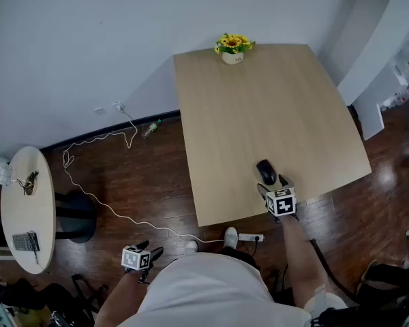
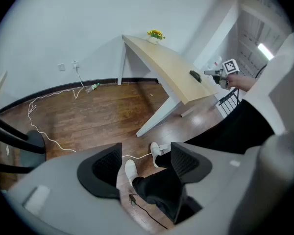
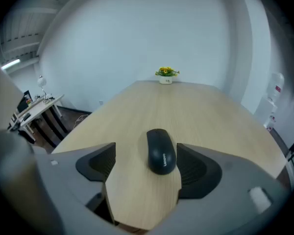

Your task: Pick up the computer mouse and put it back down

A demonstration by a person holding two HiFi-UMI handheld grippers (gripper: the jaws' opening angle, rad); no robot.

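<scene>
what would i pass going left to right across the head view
round side table → left gripper → flower pot → computer mouse

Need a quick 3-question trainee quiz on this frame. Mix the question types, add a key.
1. True or false: the right gripper is shut on the computer mouse.
2. The left gripper hangs: A) above the mouse; B) above the wood floor; C) inside a drawer.
3. What stands at the far edge of the table?

Key
1. False: the jaws stand apart, and the mouse lies on the table between them.
2. B.
3. A pot of yellow flowers.
</scene>
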